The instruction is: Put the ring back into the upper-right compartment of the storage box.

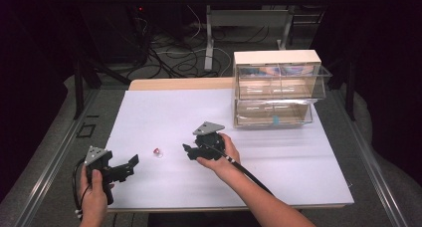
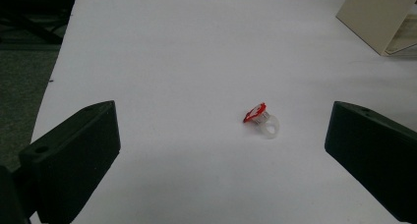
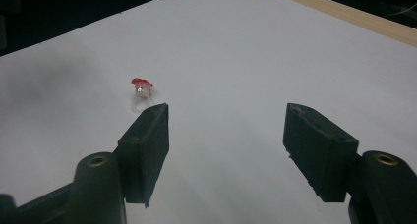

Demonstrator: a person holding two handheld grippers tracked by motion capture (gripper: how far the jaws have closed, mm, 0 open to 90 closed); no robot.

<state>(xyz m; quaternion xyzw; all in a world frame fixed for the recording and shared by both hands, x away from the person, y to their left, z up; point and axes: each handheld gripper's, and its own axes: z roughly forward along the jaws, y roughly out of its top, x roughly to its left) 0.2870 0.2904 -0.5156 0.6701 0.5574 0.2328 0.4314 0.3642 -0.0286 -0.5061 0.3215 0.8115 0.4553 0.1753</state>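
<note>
A small clear plastic ring with a red top (image 1: 157, 152) lies on the white table sheet (image 1: 164, 117) between my two grippers. In the left gripper view the ring (image 2: 262, 119) rests a short way ahead, between the wide-apart jaws of my left gripper (image 2: 221, 150), nearer the right jaw. The left gripper (image 1: 130, 166) is open and empty. My right gripper (image 1: 188, 150) points left toward the ring, open with nothing held. In the right gripper view the ring (image 3: 141, 91) lies just beyond the left fingertip of that gripper (image 3: 226, 123).
A clear plastic drawer cabinet with a cream top (image 1: 276, 87) stands at the table's back right; its corner (image 2: 378, 17) shows in the left gripper view. The wooden table edge (image 1: 179, 83) runs along the back. Cables lie on the floor beyond.
</note>
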